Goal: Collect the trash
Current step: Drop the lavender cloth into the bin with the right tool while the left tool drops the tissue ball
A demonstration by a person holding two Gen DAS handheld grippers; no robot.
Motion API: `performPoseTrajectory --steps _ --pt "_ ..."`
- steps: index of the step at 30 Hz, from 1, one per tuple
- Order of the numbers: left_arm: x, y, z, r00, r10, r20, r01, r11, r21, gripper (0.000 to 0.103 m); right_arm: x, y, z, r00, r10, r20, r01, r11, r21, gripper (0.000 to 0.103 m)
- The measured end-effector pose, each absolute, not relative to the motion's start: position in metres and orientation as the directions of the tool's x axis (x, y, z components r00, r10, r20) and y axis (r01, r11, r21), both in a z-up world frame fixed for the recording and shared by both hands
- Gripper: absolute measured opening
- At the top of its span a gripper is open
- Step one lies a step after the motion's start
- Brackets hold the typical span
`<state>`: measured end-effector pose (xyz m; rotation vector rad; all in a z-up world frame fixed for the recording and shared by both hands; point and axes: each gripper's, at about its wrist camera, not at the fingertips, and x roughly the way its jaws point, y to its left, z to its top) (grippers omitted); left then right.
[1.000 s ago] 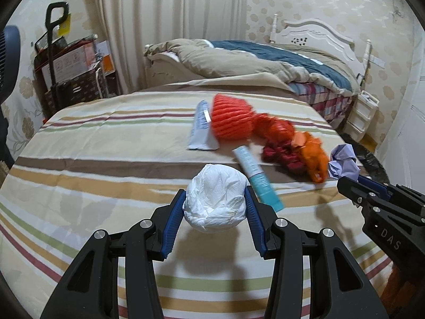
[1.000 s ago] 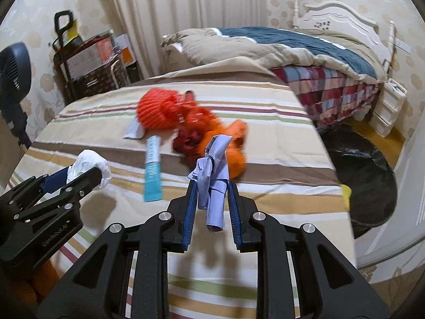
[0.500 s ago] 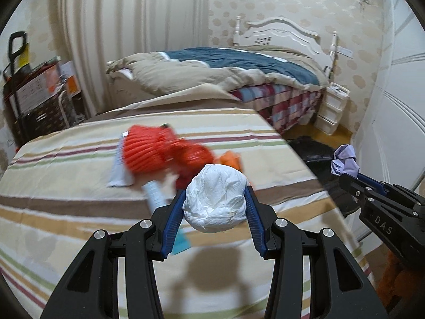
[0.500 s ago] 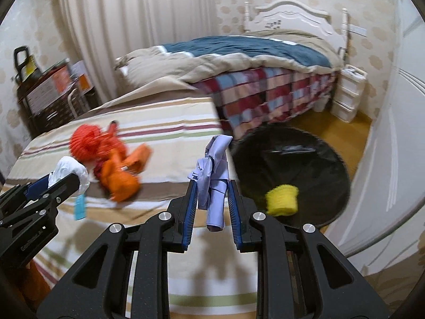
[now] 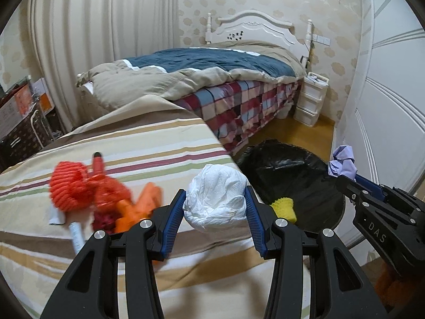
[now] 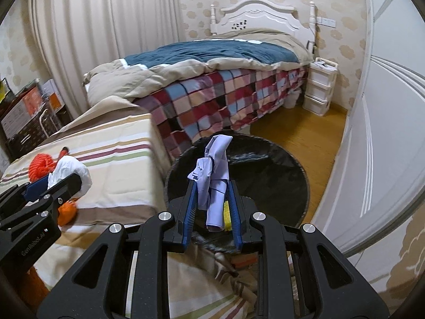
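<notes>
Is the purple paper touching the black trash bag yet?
Apart. In the right wrist view the purple paper is pinched in the right gripper, held above the open black trash bag.

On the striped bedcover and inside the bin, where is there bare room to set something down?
Bare: the striped bedcover between the orange netting pile and its right edge. The black bin bag holds only a yellow item. Crowded: the left, where netting and a tube cluster.
</notes>
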<state>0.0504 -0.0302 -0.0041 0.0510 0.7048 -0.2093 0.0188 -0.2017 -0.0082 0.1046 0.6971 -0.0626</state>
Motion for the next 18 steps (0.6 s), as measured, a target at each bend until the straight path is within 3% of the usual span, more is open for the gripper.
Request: performPoseTrajectory --steps 18 --pt "0.094 -0.099 -0.022 0.71 -0.162 -0.686 0.256 0.966 0.038 0.047 0.046 -0.241 -0.028 0.738 -0.047 -0.673 0.15 0.984 0.096 0.023"
